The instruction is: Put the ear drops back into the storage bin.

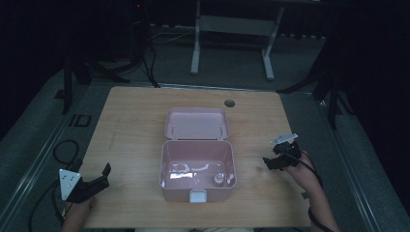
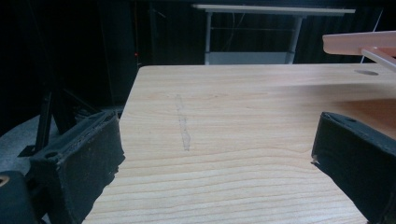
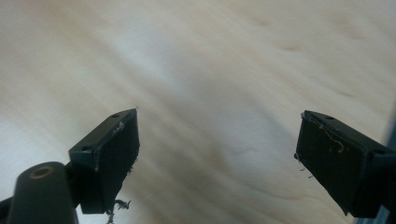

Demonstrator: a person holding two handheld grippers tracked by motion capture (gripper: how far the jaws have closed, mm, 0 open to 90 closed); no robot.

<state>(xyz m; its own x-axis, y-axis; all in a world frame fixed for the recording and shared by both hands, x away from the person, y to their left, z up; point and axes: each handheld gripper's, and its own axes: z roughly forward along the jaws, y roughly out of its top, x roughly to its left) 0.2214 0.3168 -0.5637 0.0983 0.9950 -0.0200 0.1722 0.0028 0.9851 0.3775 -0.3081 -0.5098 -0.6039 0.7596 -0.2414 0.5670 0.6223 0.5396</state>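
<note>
Pink box point(image 1: 197, 166) sat mid-table w/ lid point(image 1: 196, 123) swung open, small round item point(image 1: 218, 179) inside near its front right corner. Left gripper point(image 1: 94, 181) was well to the box's left, near the front table point(image 1: 130, 111) edge, jaws spread wide & empty; in left gripper view point(image 2: 217, 154) bare wood lay between them, box lid edge point(image 2: 359, 43) off to the upper right. Right gripper point(image 1: 280, 157) was to the box's right, apart from it, tilted down at tabletop; right gripper view point(image 3: 217, 158) had jaws wide apart, nothing held, blurred wood point(image 3: 210, 70) beyond.
</note>
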